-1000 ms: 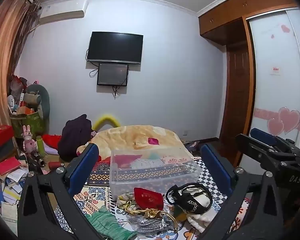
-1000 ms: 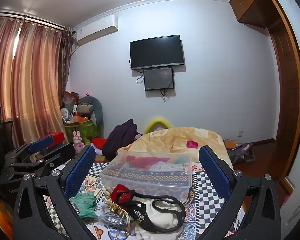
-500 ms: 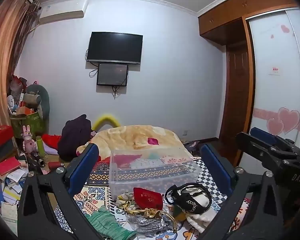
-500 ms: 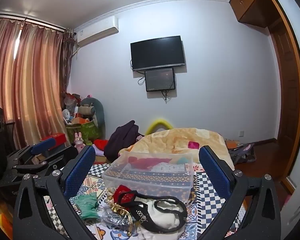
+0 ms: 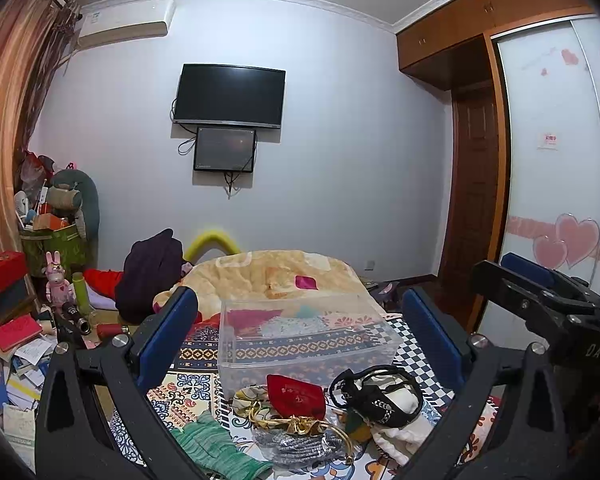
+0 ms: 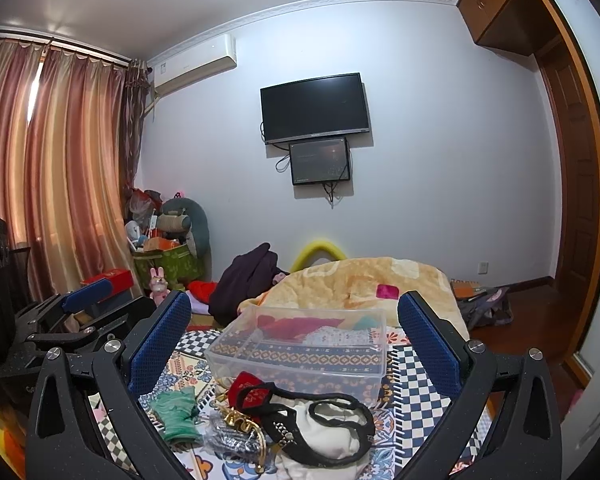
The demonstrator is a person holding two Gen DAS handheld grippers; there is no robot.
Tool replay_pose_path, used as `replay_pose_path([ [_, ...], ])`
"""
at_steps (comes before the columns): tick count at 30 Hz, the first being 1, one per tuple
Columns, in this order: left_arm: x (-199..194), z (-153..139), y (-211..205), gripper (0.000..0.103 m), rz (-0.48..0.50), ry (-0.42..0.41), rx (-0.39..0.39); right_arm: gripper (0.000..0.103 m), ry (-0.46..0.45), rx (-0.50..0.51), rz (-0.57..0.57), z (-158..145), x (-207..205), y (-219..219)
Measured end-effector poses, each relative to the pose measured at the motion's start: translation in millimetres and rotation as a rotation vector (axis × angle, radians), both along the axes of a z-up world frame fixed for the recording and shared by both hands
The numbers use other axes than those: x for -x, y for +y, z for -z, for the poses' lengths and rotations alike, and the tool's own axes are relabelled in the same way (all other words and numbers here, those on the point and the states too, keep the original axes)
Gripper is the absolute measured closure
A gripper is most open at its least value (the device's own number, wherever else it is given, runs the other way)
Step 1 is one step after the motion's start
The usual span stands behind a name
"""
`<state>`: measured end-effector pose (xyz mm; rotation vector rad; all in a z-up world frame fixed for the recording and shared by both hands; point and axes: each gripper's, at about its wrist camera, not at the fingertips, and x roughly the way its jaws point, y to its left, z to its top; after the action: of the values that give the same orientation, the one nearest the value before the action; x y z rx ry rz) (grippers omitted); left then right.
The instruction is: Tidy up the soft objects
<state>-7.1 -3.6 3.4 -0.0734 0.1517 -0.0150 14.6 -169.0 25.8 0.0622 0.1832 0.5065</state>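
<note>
Soft pile (image 5: 300, 420) below spread left gripper (image 5: 300, 332), seemingly untouched, clear bin (image 5: 308, 340) behind

Clear glossy plastic bin (image 5: 308, 344) on patterned cloth bedspread (image 5: 188, 388).

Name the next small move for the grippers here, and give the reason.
Probably lower the right gripper onto the white cloth with the black strap. Both grippers are open and hold nothing, the loose pile lies just below them, and the clear bin behind it already holds folded fabric.
</note>
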Motion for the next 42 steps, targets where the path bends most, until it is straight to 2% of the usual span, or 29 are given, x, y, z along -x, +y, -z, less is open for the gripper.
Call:
replay_pose_path([
  [42,-2.3,-1.4,2.2,0.000,-0.007,-0.001,-0.001,0.000,-0.010,-0.005,-0.005,-0.3,2.5,1.9],
])
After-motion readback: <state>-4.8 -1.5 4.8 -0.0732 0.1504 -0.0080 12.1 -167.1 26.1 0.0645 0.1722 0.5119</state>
